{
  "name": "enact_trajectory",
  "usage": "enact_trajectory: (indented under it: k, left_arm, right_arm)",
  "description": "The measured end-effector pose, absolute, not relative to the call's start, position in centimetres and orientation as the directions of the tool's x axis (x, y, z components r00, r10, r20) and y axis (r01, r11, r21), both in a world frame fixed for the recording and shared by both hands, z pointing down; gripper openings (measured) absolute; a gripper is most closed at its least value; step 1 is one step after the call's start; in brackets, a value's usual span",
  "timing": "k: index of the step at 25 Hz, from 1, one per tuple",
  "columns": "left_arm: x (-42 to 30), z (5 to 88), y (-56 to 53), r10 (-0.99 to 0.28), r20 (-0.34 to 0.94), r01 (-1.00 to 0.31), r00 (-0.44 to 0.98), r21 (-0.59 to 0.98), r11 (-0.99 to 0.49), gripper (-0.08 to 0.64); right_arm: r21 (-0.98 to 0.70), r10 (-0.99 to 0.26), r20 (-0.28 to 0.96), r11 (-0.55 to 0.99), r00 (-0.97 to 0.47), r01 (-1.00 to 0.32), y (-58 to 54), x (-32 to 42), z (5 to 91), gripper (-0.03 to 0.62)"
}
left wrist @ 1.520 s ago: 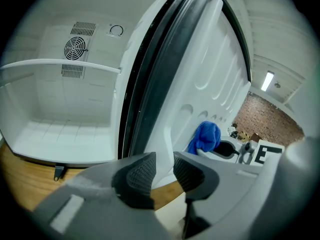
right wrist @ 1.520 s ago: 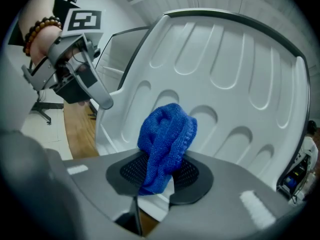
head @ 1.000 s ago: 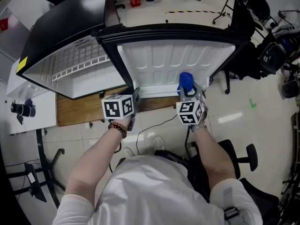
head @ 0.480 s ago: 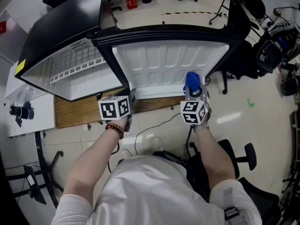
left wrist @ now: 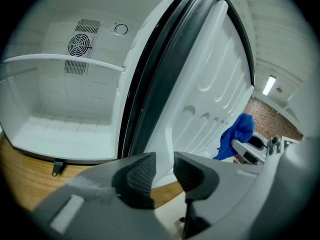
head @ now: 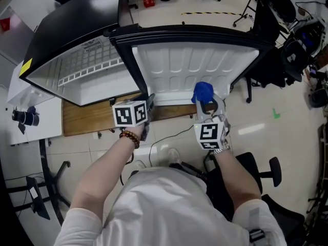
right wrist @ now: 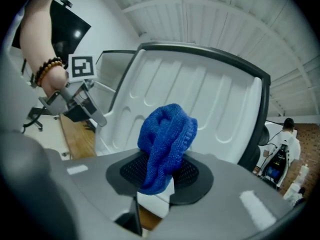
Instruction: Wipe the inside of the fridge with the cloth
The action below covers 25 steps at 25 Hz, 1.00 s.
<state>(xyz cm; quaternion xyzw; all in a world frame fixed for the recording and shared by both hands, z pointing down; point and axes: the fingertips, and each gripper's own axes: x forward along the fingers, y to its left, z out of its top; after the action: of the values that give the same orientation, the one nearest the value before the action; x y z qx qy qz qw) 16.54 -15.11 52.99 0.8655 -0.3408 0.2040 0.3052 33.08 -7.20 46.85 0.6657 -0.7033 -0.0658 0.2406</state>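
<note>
The small fridge stands open, with its white inside (head: 97, 81) at the left and the door's ribbed white liner (head: 189, 65) facing me. My right gripper (head: 206, 100) is shut on a bunched blue cloth (head: 203, 91), which hangs just in front of the liner's lower part. In the right gripper view the cloth (right wrist: 165, 144) bulges up between the pads, apart from the door (right wrist: 200, 99). My left gripper (head: 148, 101) is at the door's lower corner. The left gripper view shows its pads (left wrist: 142, 174) closed on the door's white edge (left wrist: 165, 159).
The fridge sits on a wooden board (head: 87, 119). A wire shelf (head: 87, 73) spans its inside. A white table (head: 31, 132) with a black device stands to the left. An office chair (head: 266, 170) is at my right, and a cable (head: 169, 137) lies on the tiled floor.
My right gripper has risen with the blue cloth and shifted slightly along the door liner. The left gripper has kept its hold on the door's edge.
</note>
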Motion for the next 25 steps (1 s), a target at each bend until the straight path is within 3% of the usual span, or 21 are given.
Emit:
enact_trajectory:
  k: [5,9,15,25]
  left_arm:
    - [16.5,53.1,-15.2,-0.451,0.563,-0.706,0.692,0.397,-0.587,0.110]
    - [16.6,53.1,-15.2,-0.438,0.568,-0.698,0.697,0.395,-0.598,0.112]
    - [16.6,53.2,-15.1,-0.411,0.579,-0.682,0.704,0.390,-0.618,0.114]
    - [16.7,53.1,-15.1,-0.401,0.577,-0.672,0.711,0.390,-0.630,0.115]
  right_arm:
    - [0.388,-0.925,0.340,0.302,-0.169,-0.871,-7.1,25.1,50.7,0.114]
    - [0.366,-0.871,0.435,0.402,-0.227,-0.839,-7.9,21.3,55.1,0.114]
    - [0.359,-0.855,0.470,0.412,-0.220,-0.837,-10.9,19.4,57.4,0.114]
    - [0.392,-0.896,0.397,0.364,-0.202,-0.845,-14.4,19.1,56.9,0.114]
